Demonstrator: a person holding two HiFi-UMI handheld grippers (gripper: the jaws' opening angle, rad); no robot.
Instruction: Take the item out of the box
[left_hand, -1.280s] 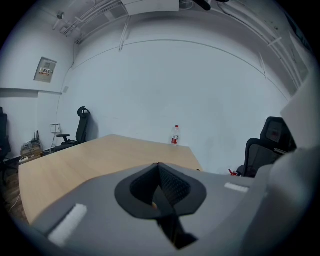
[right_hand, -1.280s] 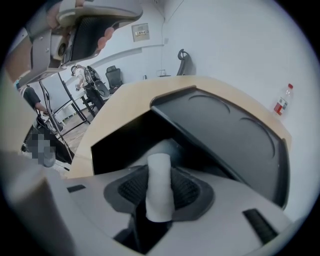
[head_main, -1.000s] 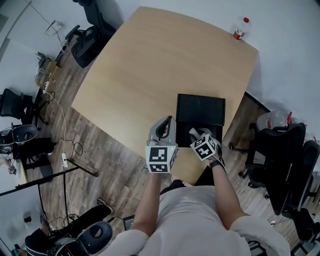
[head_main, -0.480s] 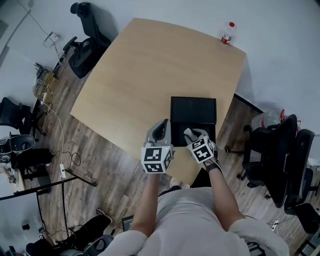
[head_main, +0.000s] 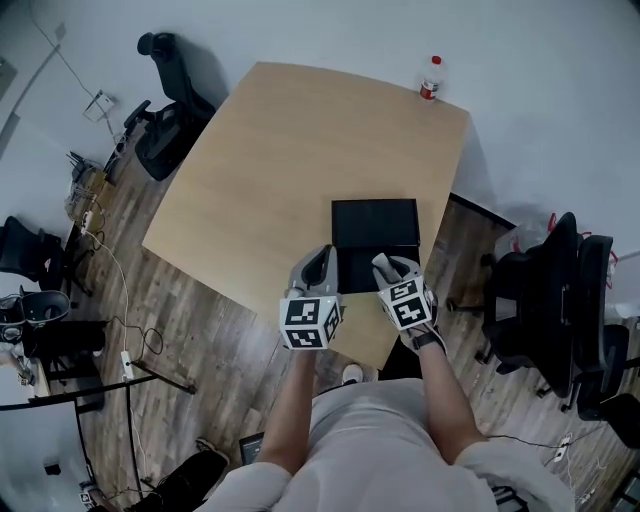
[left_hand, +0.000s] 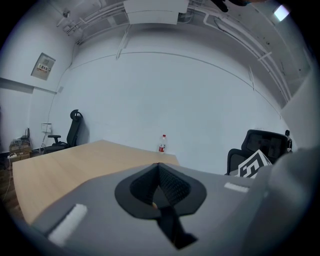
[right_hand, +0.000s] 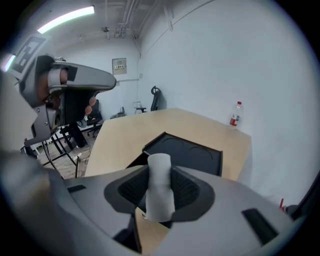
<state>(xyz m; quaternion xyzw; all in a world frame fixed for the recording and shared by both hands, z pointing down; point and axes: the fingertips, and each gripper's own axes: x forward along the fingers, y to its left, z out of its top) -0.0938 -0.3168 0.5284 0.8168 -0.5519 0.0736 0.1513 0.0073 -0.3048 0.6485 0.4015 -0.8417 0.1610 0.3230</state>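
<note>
A pale grey cylinder (right_hand: 160, 192) stands upright between the pads of my right gripper (right_hand: 160, 172), which is shut on it. Beyond and below it the black box (right_hand: 186, 153) lies open on the wooden table, its moulded tray showing round hollows. In the head view the right gripper (head_main: 388, 268) hovers over the near edge of the box (head_main: 375, 222). My left gripper (head_main: 320, 265) hangs just left of the box, apart from it. Its jaws (left_hand: 159, 169) are shut with nothing between them.
A water bottle with a red label (head_main: 429, 78) stands at the table's far corner. The light wooden table (head_main: 290, 160) is bare apart from the box. Black office chairs (head_main: 545, 300) stand to the right and another chair (head_main: 165, 120) at the far left. Cables lie on the floor at left.
My right gripper has risen from the box with the cylinder in its jaws and tilted. The left gripper has lifted a little beside the box.
</note>
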